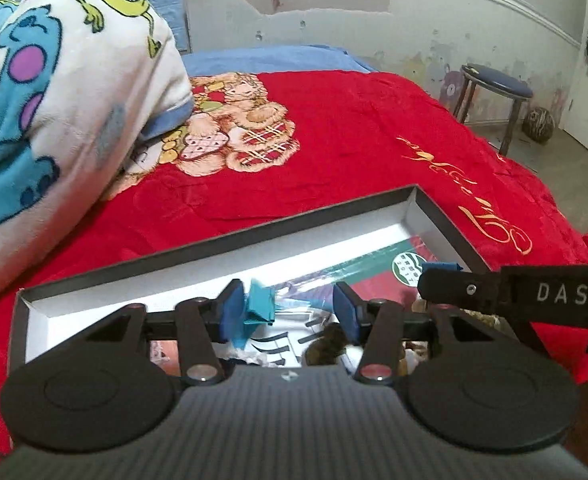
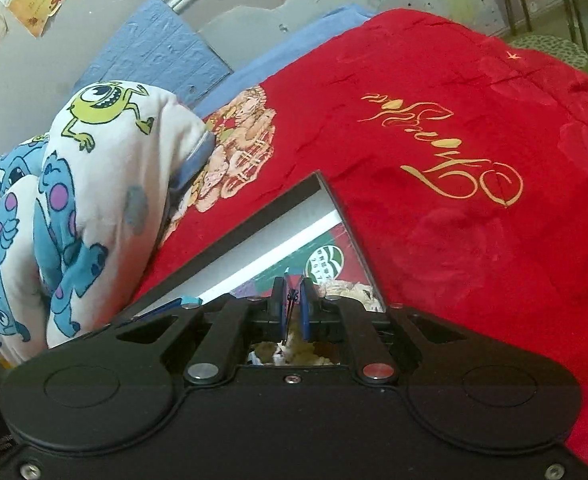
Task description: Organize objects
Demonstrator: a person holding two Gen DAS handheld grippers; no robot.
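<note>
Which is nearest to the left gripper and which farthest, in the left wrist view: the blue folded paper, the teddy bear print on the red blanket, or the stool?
From the left gripper:
1. Blue folded paper, between the fingers, by the left pad.
2. Teddy bear print, up the red blanket, left of centre.
3. Stool, on the floor, far right.

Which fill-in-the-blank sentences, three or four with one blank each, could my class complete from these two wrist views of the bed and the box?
1. The shallow box lies on a bedspread whose main colour is ____.
2. The left gripper has its jaws ____, with a blue folded paper piece beside one pad.
3. The right gripper has its jaws ____.
4. The round-seated ____ stands on the floor by the wall.

Missing words: red; open; shut; stool
</note>
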